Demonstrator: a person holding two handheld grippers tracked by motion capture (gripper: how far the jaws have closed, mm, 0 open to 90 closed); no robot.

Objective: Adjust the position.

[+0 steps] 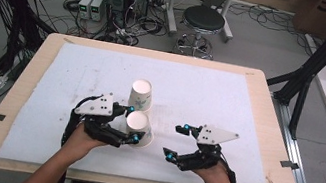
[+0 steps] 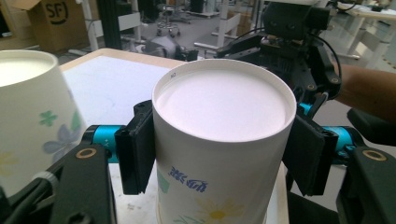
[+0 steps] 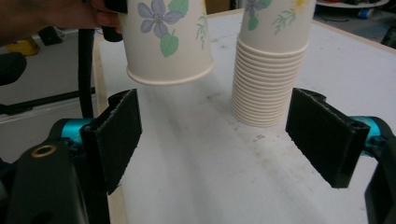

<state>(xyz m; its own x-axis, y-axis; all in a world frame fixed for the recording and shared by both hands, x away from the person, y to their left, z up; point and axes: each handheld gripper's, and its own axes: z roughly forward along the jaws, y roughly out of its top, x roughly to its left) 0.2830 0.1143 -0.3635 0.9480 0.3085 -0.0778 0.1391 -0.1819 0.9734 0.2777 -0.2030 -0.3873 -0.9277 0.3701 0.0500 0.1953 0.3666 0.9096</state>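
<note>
The left tongs (image 2: 219,154) are clamped on 1 upside-down paper cup (image 2: 224,140), pads pressing its 2 sides just below the base, and the right gripper view shows its rim lifted clear of the desk (image 1: 42,75). I judge the step to be carrying this cup away from the stack of cups (image 1: 142,95), which stands just beside and behind it; a light, level squeeze should keep the thin wall from denting. The right tongs (image 1: 177,142) wait apart, empty, nearby.
</note>
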